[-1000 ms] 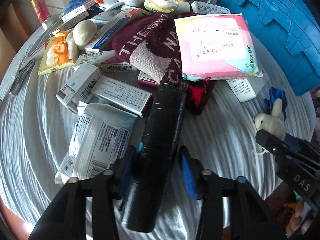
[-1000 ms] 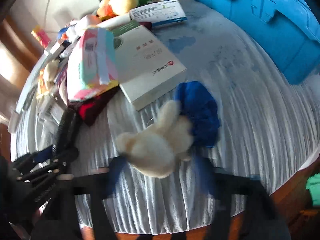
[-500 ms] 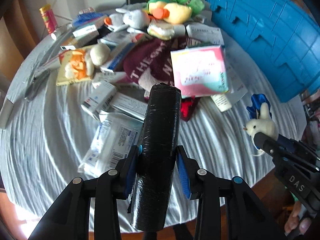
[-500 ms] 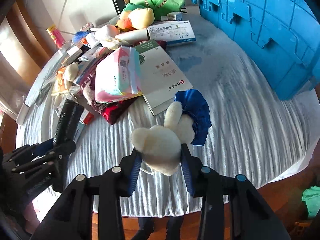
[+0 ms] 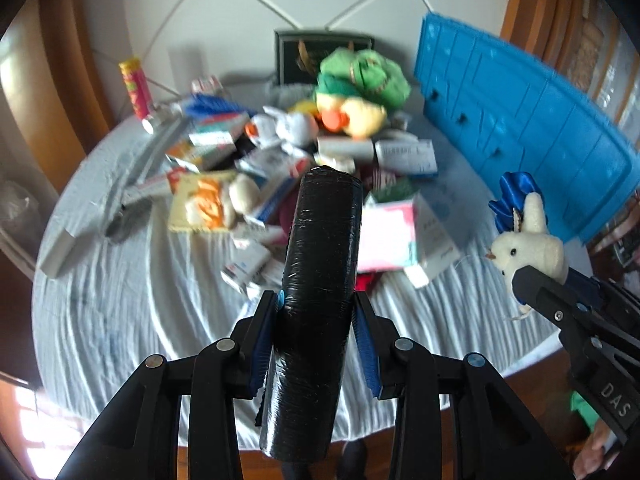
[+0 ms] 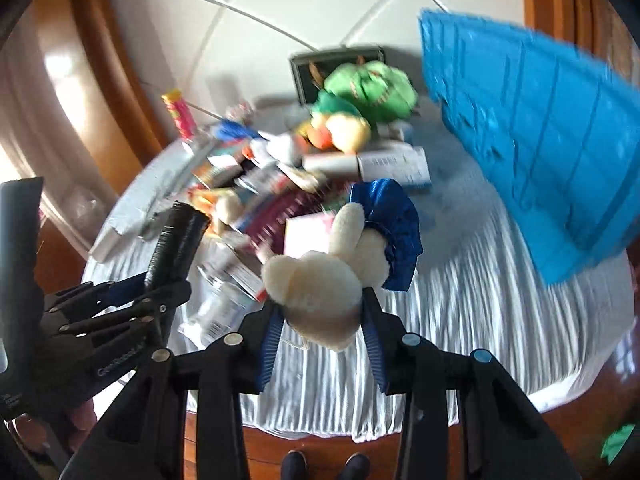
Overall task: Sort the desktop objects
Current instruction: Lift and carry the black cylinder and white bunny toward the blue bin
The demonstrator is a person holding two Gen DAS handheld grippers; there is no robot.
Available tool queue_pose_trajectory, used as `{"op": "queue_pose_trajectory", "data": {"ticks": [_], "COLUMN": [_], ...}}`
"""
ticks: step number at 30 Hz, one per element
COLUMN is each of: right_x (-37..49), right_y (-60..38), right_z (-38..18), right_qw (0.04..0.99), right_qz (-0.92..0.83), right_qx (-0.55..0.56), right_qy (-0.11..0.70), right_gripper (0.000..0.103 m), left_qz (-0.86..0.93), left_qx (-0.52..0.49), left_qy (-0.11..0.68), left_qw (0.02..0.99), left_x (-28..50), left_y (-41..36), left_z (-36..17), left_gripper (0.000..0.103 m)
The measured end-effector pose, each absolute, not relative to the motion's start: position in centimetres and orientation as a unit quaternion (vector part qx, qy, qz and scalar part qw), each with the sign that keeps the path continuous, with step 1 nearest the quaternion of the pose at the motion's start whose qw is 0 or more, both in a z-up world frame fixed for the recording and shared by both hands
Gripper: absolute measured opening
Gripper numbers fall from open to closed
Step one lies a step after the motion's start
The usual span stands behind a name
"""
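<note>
From your left wrist camera, your left gripper [image 5: 318,322] has its jaws closed on a black cylinder wrapped in shiny film [image 5: 316,280]. The cylinder stands almost upright between the blue pads [image 5: 366,344], lifted above the round bench with the white ribbed cloth [image 5: 120,312]. Behind it lies a blurred heap of boxes and packets, with a green and yellow plush toy [image 5: 356,92] at the far side and a large blue plastic crate [image 5: 532,120] at the right. At the right edge you see your right gripper [image 5: 532,276] holding a small white plush bird with a blue satin tail [image 5: 528,240] in the air.

From your right wrist camera, the jaws of your right gripper [image 6: 324,332] are closed on the white plush bird [image 6: 320,284], and its blue tail points away from you. It hangs above the near part of the bench [image 6: 460,320]. At the left, your left gripper [image 6: 160,284] holds the black cylinder [image 6: 176,244], tilted. The blue crate [image 6: 540,152] is at the right, blurred.
</note>
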State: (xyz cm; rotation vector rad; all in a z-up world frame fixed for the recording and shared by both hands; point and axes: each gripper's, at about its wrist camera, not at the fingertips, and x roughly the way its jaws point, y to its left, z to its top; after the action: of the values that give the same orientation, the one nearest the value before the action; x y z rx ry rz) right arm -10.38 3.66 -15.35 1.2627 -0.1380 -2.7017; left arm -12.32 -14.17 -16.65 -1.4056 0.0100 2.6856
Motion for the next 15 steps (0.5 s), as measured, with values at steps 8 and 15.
{"op": "queue_pose_trajectory", "data": {"ticks": [8,15], "right_x": [-9.9,-9.4], "right_y": [3.1,3.3], "right_z": [-9.3,-5.4], "right_qw": [0.119,0.132], "right_qz": [-0.922,-0.933], "right_qx": [0.368,0.334], "right_qy": [-0.014,0.014], "right_gripper": [0.037,0.037], "left_qz": [0.909,0.921], "left_qx": [-0.416,-0.389], "left_qy": [-0.004,-0.016], "left_qw": [0.02,0.004], "left_x": [-11.3,-10.9], "left_y": [-13.5,-13.4], "left_z": [-11.4,-8.1], "left_gripper": [0.037,0.037]}}
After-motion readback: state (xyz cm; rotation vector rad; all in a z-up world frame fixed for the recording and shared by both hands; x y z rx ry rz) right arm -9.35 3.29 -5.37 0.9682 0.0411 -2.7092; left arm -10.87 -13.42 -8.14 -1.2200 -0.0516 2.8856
